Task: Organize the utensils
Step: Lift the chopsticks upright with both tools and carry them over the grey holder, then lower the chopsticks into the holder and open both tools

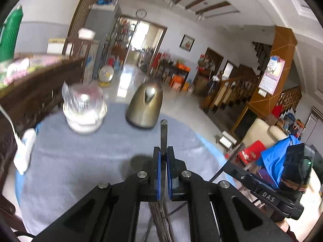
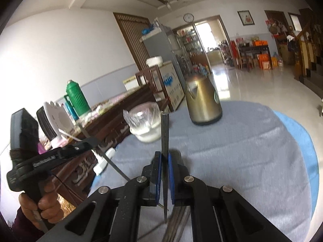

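Observation:
My left gripper [image 1: 163, 151] is shut on a thin dark metal utensil [image 1: 164, 133] whose handle stands up past the blue pads [image 1: 157, 161] above the grey tablecloth. In the right wrist view the same gripper [image 2: 90, 141] shows at the left, in a person's hand [image 2: 44, 201], with that slim utensil [image 2: 115, 166] slanting through it. My right gripper [image 2: 164, 155] is shut on a second thin dark utensil [image 2: 165, 133], held upright. In the left wrist view it [image 1: 228, 161] sits at the right edge. The heads of both utensils are hidden.
A round table [image 1: 80, 161] under a grey cloth carries a gold kettle [image 1: 145, 104], a plastic-wrapped glass jar on a white bowl [image 1: 84, 109] and a white power strip [image 1: 24, 151]. A dark wooden cabinet [image 2: 113, 121] with a green thermos [image 2: 77, 98] stands to the left.

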Motion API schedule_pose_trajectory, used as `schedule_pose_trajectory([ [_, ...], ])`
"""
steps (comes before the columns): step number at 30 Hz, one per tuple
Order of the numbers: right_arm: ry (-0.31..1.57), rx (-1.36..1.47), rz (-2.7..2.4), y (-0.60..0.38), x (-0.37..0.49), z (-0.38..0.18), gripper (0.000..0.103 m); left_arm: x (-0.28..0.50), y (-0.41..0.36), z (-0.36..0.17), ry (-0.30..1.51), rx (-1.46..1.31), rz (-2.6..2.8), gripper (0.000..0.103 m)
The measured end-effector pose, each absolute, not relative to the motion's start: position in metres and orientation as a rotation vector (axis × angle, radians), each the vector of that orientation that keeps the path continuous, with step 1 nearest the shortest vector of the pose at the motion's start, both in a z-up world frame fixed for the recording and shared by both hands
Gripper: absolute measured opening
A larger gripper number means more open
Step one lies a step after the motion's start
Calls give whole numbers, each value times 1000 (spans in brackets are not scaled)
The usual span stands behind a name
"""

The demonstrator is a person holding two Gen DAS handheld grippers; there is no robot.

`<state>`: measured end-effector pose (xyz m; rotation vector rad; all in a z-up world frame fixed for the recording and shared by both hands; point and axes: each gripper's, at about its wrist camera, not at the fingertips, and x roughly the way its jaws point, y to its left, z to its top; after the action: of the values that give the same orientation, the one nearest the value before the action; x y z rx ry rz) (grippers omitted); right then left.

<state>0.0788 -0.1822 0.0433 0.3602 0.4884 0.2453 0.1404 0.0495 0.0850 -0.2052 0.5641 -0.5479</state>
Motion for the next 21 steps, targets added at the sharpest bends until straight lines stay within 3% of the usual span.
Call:
schedule_pose_trajectory([
  [13,311,358,215,-168,141,108,8,185,45,140,391,-175,-469,6],
  [21,342,303,125,-150,182,76,8,212,35,86,479,-175,-407,6],
])
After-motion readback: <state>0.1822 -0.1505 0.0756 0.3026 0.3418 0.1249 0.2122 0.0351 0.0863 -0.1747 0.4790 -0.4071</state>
